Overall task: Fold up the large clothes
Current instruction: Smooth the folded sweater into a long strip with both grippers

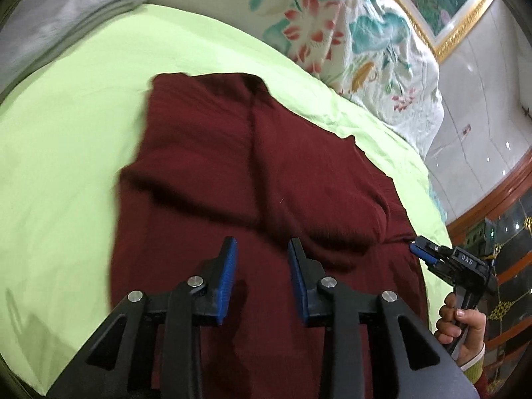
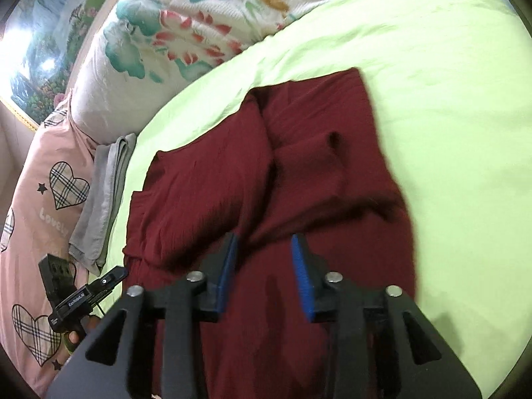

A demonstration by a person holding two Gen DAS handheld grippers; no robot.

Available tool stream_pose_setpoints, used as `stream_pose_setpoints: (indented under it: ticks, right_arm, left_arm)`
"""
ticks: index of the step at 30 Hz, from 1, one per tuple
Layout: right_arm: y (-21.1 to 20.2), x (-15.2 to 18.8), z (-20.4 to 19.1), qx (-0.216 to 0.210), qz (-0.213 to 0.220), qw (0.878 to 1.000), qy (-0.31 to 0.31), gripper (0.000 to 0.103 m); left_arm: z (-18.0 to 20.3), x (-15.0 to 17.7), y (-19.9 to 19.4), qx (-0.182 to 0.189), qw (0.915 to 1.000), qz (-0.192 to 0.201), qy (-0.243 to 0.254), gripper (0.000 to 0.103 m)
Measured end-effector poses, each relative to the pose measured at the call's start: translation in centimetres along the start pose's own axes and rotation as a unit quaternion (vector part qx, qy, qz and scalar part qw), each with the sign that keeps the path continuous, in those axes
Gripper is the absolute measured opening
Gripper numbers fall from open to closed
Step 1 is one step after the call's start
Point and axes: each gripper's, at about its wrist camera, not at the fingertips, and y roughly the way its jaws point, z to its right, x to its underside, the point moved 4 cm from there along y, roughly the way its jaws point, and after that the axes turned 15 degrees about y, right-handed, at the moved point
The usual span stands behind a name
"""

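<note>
Left gripper (image 1: 262, 276) stands with its blue-padded fingers (image 1: 227, 274) set apart at a moderate gap, nothing between them; maroon cloth shows through the gap, and contact with it cannot be confirmed. Right gripper (image 2: 264, 274) shows the same moderate opening in its own camera, nothing clamped, fingers over the cloth. In the left wrist view the right gripper's tip sits at the right-hand edge of the maroon garment (image 1: 252, 179), apparently touching a gathered point of fabric there; blur prevents a firm reading of a pinch. The person's hand (image 1: 460, 329) grips that tool's handle.

The maroon garment lies spread ahead of and beneath both grippers on a light green sheet (image 1: 83, 139), with a long crease running away from the fingers and several loose folds.

Surroundings: a folded grey cloth (image 2: 101, 199) lies on the sheet to the far left of the right gripper. A floral quilt (image 1: 359, 43) is bunched beyond the garment. A pink bedcover with plaid hearts (image 2: 40, 199) lies left of the grey cloth. A gold-framed picture (image 1: 449, 3) hangs behind.
</note>
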Motion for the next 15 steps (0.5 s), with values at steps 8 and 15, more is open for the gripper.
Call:
stream_pose_setpoints:
  ticks: [8,15]
  right_arm:
    - [-5.6,2.6,5.4,0.016,0.024,0.999,0.031,0.036]
    - [-7.0,5.3,8.7,0.019,-0.001,0.999,0.049,0.037]
  left_arm:
    - [-3.6,6.5,-6.7,-0.03,0.9987,0.006,-0.041,0.054]
    - [-5.1,11.3,-7.7,0.002,0.9976,-0.026,-0.065,0.059]
